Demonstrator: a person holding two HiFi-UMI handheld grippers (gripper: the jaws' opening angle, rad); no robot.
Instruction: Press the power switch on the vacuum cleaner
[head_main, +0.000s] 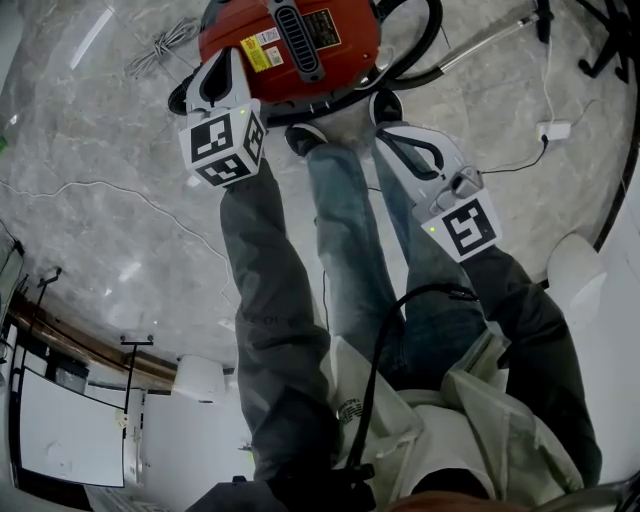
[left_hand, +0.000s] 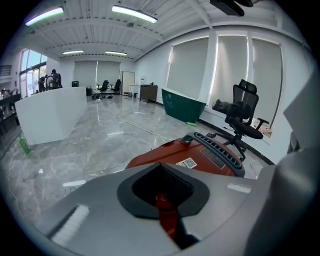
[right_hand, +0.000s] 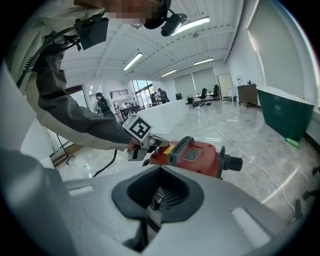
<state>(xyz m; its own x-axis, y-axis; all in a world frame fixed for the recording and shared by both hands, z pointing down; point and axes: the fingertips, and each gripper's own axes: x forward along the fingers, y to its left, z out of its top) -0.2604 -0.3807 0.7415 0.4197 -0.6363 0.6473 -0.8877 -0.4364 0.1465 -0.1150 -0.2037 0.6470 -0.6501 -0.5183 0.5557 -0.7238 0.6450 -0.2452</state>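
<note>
The red vacuum cleaner (head_main: 290, 45) stands on the grey marble floor in front of the person's feet. It has a black grille handle (left_hand: 220, 150) along its top. I cannot make out its power switch. My left gripper (head_main: 225, 60) is shut, and its tip rests against the vacuum's left end by the yellow label. In the right gripper view that left gripper (right_hand: 150, 142) touches the vacuum (right_hand: 192, 155). My right gripper (head_main: 392, 130) is shut too. It hangs above the person's shoe, to the right of the vacuum and short of it.
A black hose (head_main: 420, 40) and a metal tube (head_main: 490, 40) run off the vacuum to the right. A white plug block (head_main: 553, 130) and cords lie on the floor. An office chair (left_hand: 242, 117) and a white counter (left_hand: 50, 117) stand farther off.
</note>
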